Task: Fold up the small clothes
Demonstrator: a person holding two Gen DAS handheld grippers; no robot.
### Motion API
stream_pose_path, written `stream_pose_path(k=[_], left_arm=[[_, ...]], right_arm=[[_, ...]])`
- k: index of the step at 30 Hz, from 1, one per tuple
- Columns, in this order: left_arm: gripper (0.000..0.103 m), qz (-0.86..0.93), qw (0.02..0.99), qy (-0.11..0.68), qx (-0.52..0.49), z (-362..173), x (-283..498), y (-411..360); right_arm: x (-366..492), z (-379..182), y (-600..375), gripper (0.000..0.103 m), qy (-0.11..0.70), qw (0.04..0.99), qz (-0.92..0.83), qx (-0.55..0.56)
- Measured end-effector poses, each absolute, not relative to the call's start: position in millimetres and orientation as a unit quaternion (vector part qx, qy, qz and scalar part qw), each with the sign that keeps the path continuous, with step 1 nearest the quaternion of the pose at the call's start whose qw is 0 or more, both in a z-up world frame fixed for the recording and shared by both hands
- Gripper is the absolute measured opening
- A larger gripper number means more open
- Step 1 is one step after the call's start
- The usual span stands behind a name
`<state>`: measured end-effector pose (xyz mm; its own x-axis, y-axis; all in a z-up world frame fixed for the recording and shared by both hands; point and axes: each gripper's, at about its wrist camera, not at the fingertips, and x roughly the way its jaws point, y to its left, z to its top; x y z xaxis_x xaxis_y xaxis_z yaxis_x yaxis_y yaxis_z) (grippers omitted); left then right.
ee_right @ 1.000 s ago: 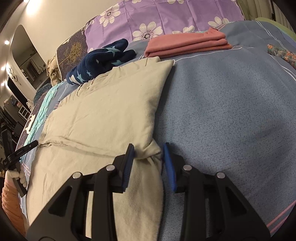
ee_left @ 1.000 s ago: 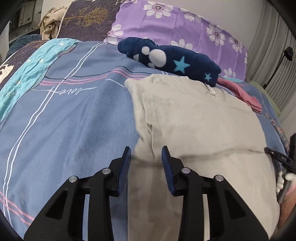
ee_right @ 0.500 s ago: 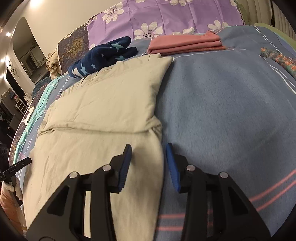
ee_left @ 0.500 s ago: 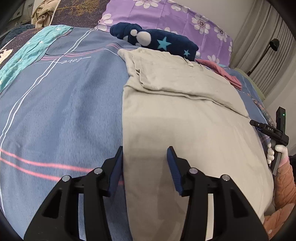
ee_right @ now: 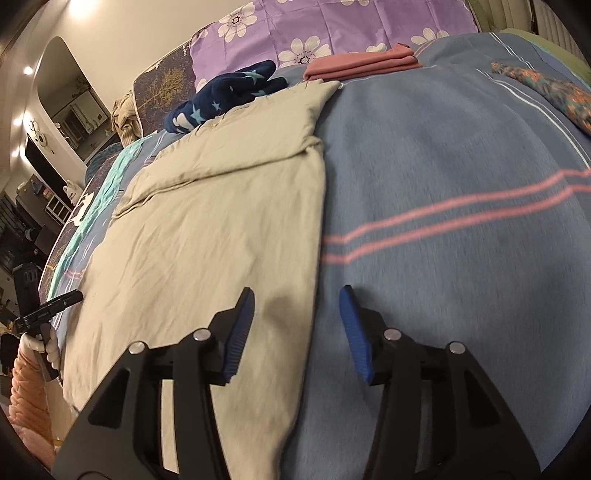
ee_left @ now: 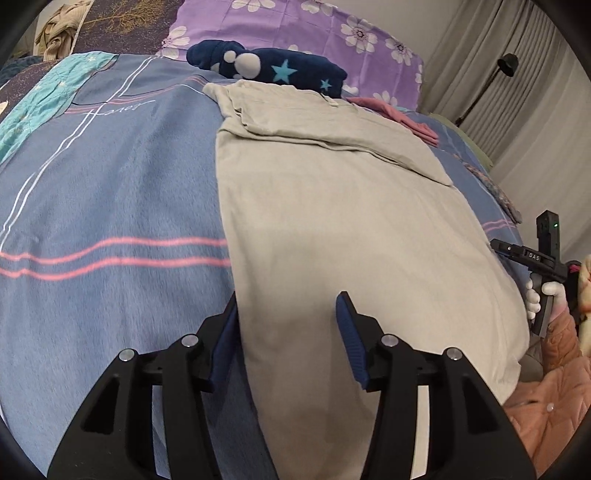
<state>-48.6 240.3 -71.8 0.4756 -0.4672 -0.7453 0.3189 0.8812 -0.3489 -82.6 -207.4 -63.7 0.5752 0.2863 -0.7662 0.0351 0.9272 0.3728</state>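
Note:
A beige garment (ee_left: 332, 206) lies flat on the blue bedspread (ee_left: 110, 192), long axis running away from me, with its far part folded back over itself (ee_left: 325, 122). My left gripper (ee_left: 286, 325) is open and empty, hovering over the garment's near left edge. My right gripper (ee_right: 297, 325) is open and empty, straddling the garment's near right edge (ee_right: 314, 258). The right gripper also shows at the right of the left wrist view (ee_left: 517, 251), and the left gripper at the left of the right wrist view (ee_right: 62, 299).
A navy star-print garment (ee_left: 273, 70) and a folded pink garment (ee_right: 362, 62) lie at the far end by a purple flowered pillow (ee_left: 295, 26). A floral cloth (ee_right: 554, 92) lies far right. The bed's near edge is just below the grippers.
Both grippers let go of the fold line and drew back toward the garment's near end, jaws opening wider. The far part stays folded over.

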Motion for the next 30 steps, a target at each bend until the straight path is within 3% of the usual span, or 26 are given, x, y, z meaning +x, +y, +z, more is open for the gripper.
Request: stream_pose_path(k=[8,18,25,30], left_arm=[[0.051,-0.26,0.848,0.446,-0.117,-74.4,-94.8,246.8],[0.051,-0.265,0.841,0.471,-0.042,-66.3,-139.5,227.0],[0.051,-0.268,0.842,0.462,-0.072,-70.9,-139.2,232.6],[0.032,-0.263,0.844,0.46,-0.08,-69.5,-143.7,235.6]], right_arm=[[-135.4,-60.2,-205.7,0.049,0.457,0.86,0.092,0.209],[-190.9,-52.0,-204.0,0.049,0.495,0.83,0.135,0.22],[-194.7,-53.8,-195.9,0.049,0.496,0.819,0.164,0.237],[-196.4,-52.6,-192.6,0.049,0.502,0.815,0.175,0.231]])
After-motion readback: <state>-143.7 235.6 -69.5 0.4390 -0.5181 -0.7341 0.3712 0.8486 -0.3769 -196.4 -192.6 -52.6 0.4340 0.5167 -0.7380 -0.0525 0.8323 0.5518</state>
